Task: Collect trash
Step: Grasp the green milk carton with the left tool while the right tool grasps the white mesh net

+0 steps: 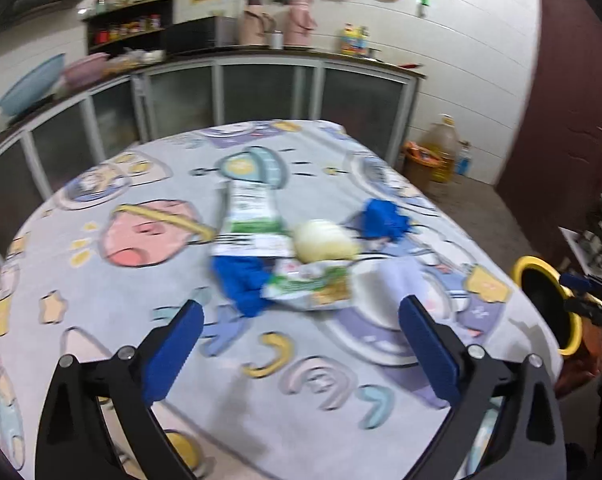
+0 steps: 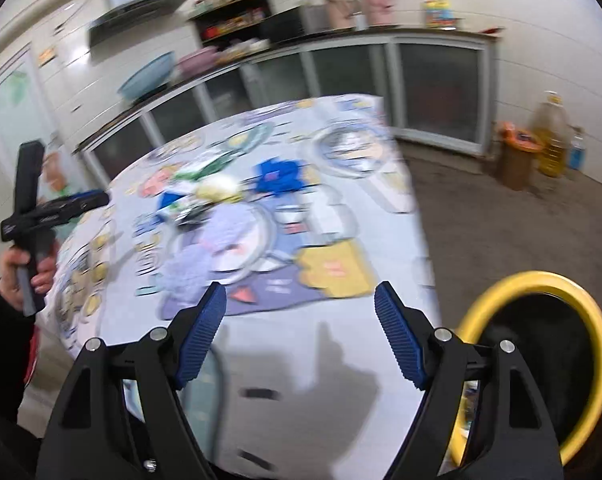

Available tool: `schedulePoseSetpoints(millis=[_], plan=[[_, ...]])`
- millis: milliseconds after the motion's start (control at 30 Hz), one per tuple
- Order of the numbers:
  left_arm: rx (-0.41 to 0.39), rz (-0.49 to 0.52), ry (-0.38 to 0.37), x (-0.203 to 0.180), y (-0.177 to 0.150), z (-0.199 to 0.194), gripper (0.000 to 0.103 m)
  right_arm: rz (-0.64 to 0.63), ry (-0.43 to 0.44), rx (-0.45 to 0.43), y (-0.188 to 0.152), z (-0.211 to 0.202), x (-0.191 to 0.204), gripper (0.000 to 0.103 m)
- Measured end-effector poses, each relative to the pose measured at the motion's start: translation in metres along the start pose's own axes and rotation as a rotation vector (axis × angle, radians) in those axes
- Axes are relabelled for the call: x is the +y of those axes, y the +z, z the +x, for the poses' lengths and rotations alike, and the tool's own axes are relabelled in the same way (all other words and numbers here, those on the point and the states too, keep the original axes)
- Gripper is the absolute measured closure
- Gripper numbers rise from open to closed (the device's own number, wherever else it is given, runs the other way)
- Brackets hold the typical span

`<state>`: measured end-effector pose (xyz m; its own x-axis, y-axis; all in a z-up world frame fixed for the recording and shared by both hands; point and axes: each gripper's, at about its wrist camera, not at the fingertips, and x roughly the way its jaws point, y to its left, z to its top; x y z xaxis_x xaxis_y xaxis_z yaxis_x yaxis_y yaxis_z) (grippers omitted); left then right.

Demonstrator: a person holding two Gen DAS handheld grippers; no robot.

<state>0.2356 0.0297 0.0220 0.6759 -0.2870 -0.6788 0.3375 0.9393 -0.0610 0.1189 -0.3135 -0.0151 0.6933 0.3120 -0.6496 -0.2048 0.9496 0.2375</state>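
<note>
Nearest in the left wrist view, the left hand-held gripper [image 1: 301, 320] stands with its blue-padded jaws spread wide and nothing between them, above the bench [image 1: 101, 300], which is covered by a pale cloth printed with cartoon planets and stars. The right hand-held gripper [image 2: 301, 312] also has its jaws well apart and bare, over the near edge of the same bench. Just to its right, beside the bench edge, sits the black trash bin with a yellow rim [image 2: 541, 284].

Further in, near the middle of the bench, the trash lies in a loose cluster, blurred. A crumpled white and green plastic wrapper [image 1: 313, 284] lies closest, touching a crumpled blue piece [image 1: 241, 284] on its left. A pale yellow rounded lump [image 1: 325, 240] rests just behind the wrapper. A longer white and green packet [image 1: 253, 216] stretches away behind these, and a second crumpled blue piece [image 1: 381, 220] lies to the right of the lump.

At the left edge of the right wrist view, a hand [image 2: 25, 268] in a dark sleeve grips the left tool's handle.

Beyond the bench runs a kitchen counter with glass-fronted cabinets [image 1: 261, 88].
</note>
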Motion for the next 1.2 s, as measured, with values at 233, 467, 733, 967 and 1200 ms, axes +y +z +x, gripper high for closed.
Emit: schedulePoseSetpoints(millis=[233,467,733,967,1200], plan=[[0.012,-0.056,0.072,0.039,0.003,0.011,0.008,-0.071,0.106,0.077,0.006,0.053,0.06,0.027],[0.057,-0.038,0.093,0.038,0.043,0.05,0.008,-0.1,0.117,0.133,0.009,0.089,0.087,0.026],[0.181,0.03,0.183,0.03,0.107,0.132,0.008,-0.086,0.123,0.19,0.016,0.114,0.092,0.026],[0.327,0.086,0.239,0.023,0.114,0.193,0.008,-0.078,0.137,0.235,0.016,0.129,0.087,0.025],[0.399,0.088,0.289,0.025,0.109,0.233,0.022,-0.055,0.139,0.28,0.017,0.147,0.082,0.028]])
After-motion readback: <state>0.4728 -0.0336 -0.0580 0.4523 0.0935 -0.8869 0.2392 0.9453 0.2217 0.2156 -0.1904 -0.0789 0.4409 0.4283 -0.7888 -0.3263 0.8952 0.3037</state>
